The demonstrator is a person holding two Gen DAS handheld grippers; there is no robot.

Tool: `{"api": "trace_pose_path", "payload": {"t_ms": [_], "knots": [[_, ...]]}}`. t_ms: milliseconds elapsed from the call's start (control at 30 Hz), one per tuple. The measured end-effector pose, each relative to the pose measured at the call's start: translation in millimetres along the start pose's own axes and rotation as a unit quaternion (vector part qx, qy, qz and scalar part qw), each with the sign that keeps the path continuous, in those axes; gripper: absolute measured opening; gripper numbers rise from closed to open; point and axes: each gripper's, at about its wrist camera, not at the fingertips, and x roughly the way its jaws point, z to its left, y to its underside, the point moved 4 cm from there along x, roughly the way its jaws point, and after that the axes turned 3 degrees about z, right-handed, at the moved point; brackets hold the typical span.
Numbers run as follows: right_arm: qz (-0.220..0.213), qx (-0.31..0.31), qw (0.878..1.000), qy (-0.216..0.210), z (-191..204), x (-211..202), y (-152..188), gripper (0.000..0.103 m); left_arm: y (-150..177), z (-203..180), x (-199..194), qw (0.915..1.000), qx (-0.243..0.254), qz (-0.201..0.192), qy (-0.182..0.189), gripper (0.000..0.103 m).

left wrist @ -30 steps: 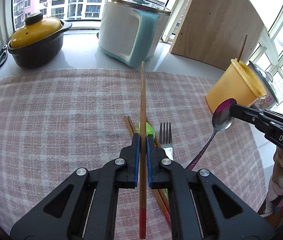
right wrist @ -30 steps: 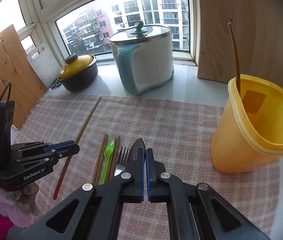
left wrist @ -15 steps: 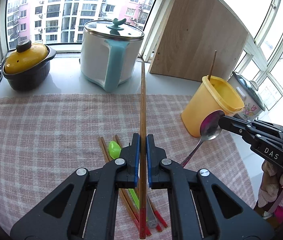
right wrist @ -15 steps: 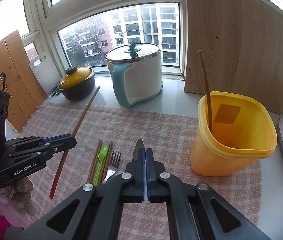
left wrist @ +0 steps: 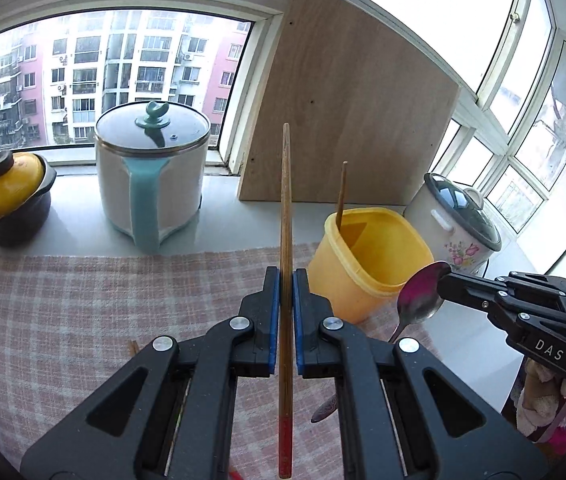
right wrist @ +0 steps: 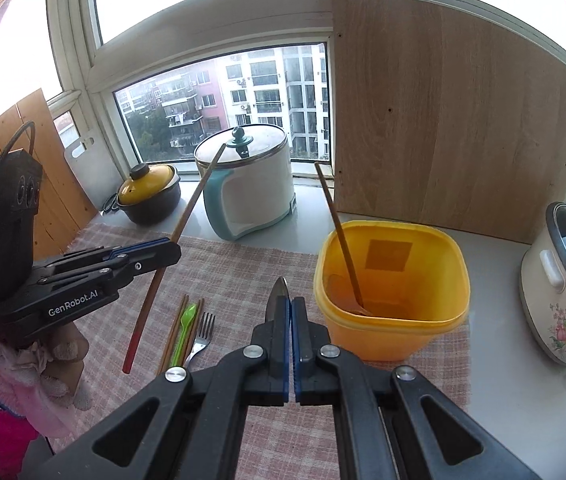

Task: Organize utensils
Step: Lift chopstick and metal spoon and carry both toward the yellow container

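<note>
Your left hand-held gripper point(left wrist: 286, 312) pinches a long wooden chopstick with a red end point(left wrist: 285, 240), long axis along its fingers. The yellow plastic tub point(right wrist: 391, 292) stands ahead to its right. Your right hand-held gripper point(right wrist: 292, 320), pinching a metal spoon point(left wrist: 421, 296), hangs nearer the tub.

Yellow container point(right wrist: 391, 292) mouth stands open above, one chopstick point(right wrist: 339, 236) leaning inside at left; wooden board point(right wrist: 443, 120) and rice cooker point(right wrist: 563, 280) crowd behind and right.
</note>
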Motion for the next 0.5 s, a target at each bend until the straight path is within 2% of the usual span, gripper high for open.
{"api": "trace_pose_path", "payload": {"t_ms": [500], "knots": [[-0.04, 0.007, 0.999, 0.017, -89, -66, -36, 0.0, -60, -86, 42, 0.9991, 0.014, -0.034, 0.023, 0.004]]}}
